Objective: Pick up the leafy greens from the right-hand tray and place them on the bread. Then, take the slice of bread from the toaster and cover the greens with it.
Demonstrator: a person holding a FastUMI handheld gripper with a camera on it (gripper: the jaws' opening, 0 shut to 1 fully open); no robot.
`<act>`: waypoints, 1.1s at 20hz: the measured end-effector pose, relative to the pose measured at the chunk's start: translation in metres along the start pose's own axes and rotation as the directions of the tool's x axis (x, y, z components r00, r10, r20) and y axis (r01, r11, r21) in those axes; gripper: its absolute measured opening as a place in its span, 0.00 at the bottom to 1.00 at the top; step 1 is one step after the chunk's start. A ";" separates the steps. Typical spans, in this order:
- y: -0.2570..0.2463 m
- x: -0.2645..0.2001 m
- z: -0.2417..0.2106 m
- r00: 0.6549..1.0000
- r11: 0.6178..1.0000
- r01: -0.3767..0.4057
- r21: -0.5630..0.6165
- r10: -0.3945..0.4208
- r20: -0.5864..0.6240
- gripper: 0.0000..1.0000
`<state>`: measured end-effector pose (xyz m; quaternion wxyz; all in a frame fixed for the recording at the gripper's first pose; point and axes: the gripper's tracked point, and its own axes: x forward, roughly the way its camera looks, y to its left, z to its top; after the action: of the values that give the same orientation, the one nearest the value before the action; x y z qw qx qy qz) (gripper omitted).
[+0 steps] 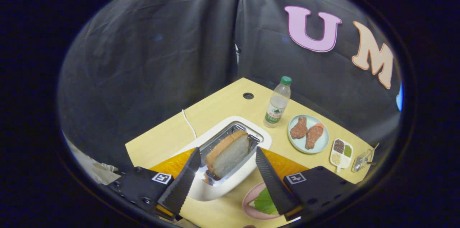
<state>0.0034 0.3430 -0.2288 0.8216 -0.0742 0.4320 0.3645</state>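
The claw (227, 158) stands open above the toaster (230, 170), its 2 fingers flanking the slice of bread (230, 154) that juts from the slot, neither finger touching it. The leafy greens (265, 202) lie on a pink plate (248, 207) just below the right finger, so the greens step looks done and the toast pickup is in hand. Next, I judge, the claw must lower and close squarely on the slice. The pale tabletop (219, 107) also carries, further right, a water bottle (277, 103), a plate of meat (308, 134) and a small divided dish (341, 153), with black cloth behind.
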 end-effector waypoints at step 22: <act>-0.035 -0.058 0.026 0.993 0.962 0.000 0.273 -0.033 0.116 0.16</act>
<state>0.0231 0.2980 -0.1753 0.8512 0.0577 0.4277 0.2987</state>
